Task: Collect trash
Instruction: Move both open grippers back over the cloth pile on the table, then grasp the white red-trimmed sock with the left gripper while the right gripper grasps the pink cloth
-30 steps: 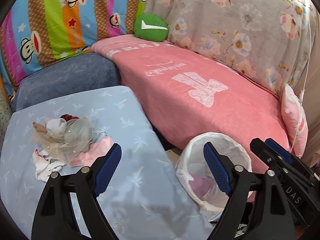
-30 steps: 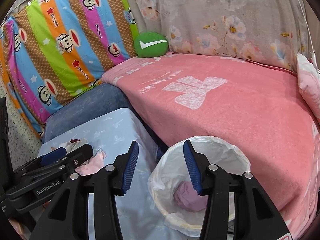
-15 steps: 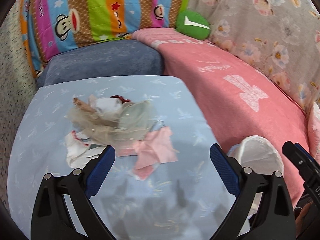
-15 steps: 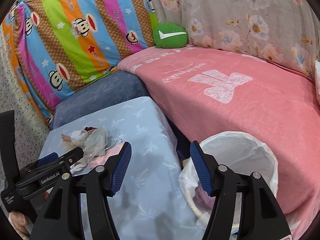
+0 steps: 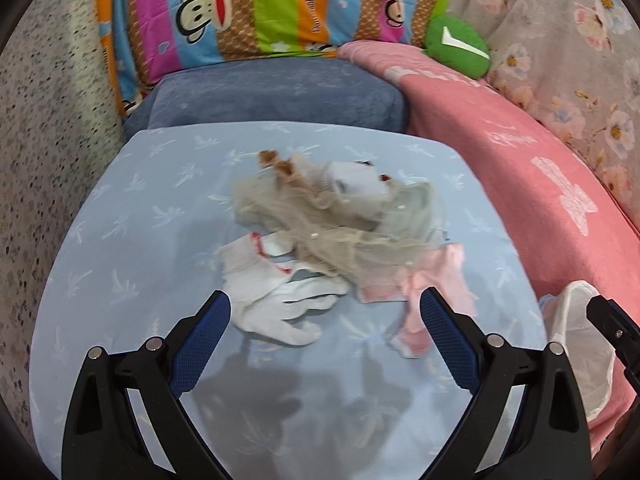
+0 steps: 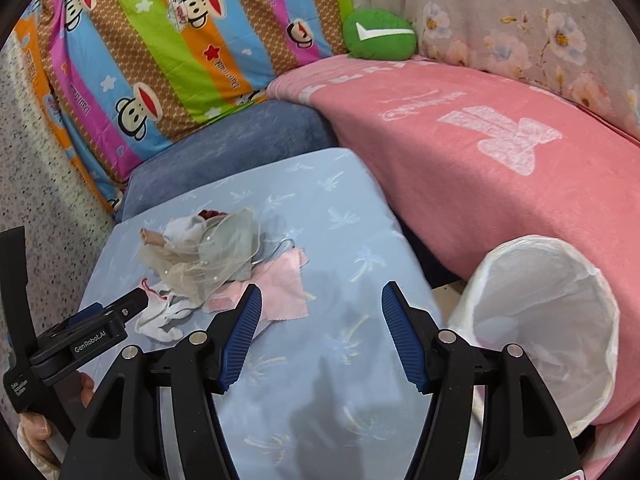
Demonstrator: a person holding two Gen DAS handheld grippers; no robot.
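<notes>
Tabletop (image 5: 120, 240) cover pale blue with white palm-tree print. Trash pile: white glove (image 5: 276, 308) with red cuff trim, beige sheer mesh (image 5: 340, 236), pink cloth (image 5: 440, 276). Bin liner (image 6: 560, 312) white. Blanket (image 6: 500, 152) pink with a white bow motif. Cushion (image 6: 380, 34) green with a white mark. Striped sheet (image 6: 168, 40) multicolour with monkey faces. Tongs (image 5: 324, 344) black with blue pads.
</notes>
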